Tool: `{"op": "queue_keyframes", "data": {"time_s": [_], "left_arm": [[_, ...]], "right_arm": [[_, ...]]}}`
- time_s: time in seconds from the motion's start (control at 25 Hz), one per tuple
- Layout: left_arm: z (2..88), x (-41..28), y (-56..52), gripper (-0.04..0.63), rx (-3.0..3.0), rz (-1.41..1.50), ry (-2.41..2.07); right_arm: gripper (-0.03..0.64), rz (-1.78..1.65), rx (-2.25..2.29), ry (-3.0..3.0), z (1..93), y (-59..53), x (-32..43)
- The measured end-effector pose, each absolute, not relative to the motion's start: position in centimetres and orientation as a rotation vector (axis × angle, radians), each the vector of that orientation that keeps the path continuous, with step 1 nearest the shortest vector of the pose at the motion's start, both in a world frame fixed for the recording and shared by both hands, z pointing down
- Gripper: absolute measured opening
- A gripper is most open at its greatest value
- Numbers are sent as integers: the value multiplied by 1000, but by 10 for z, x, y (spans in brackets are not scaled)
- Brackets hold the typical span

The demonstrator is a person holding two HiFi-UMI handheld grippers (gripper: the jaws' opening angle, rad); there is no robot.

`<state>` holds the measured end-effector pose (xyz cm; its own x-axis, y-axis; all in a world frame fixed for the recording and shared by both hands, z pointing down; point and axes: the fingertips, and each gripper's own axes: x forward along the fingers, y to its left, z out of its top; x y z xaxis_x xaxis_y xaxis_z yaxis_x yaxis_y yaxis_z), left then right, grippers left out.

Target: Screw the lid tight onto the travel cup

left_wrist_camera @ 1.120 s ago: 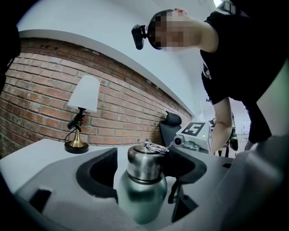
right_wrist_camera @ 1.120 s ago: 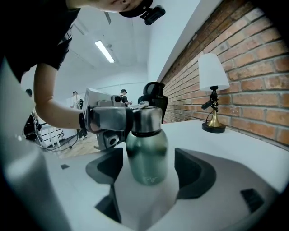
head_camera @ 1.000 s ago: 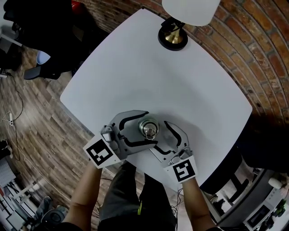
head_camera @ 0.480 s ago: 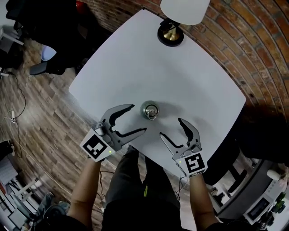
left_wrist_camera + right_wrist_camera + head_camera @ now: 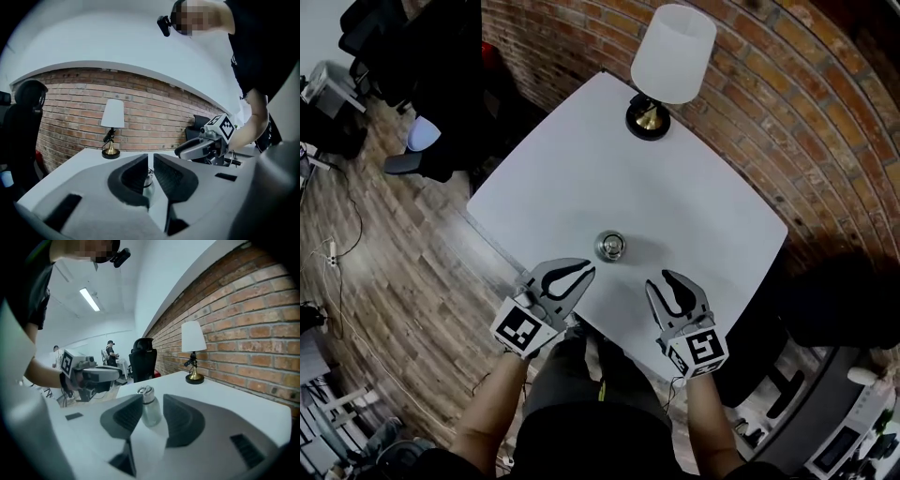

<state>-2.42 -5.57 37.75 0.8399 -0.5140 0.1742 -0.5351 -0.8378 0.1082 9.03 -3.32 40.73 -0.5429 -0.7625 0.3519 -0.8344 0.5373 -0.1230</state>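
From my remote station, the only print I can read is the black-and-white square marker on each gripper's cube, the left cube (image 5: 525, 328) at the lower left of the head view and the right cube (image 5: 697, 351) at the lower right; any writing on the travel cup (image 5: 610, 247) is too small to tell; the cup stands upright near the middle of the frame on the white table (image 5: 694, 187), its metal lid (image 5: 145, 391) seated on top, and how tightly I cannot tell; the left gripper (image 5: 587, 273) hangs just below and left of the cup, apart from it, its jaws drawn almost together after just closing, with nothing between them; in the left gripper view only a thin slit remains at the left gripper (image 5: 150, 161), and a sliver of the cup (image 5: 149, 179) shows through it, farther off on the table; the right gripper (image 5: 666, 278) sits below and right of the cup, also clear of it, its jaws part-way apart after just closing and pressing on nothing; in the right gripper view the cup (image 5: 150, 411) appears framed in the gap of the right gripper (image 5: 153, 399) but stands beyond the tips; a white-shaded lamp (image 5: 667, 70) stands at the table's far corner, top of frame, against the brick wall (image 5: 787, 112).
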Motion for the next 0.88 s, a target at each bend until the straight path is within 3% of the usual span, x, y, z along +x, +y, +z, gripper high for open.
{"op": "queue_keyframes", "data": {"time_s": [0.16,0.4,0.88], "left_arm": [[379,-35,-53,41,2870,358,-988],[337,-42,-60,34,2879,325,-1102],[231,-68,-68,34,2904,109,-1295]], "right_arm": [[95,381,1380,-2515,392,-26,100],[17,281,1459,-2498,356,-30,113],[12,56,1684,-2556,250,-37,144]]}}
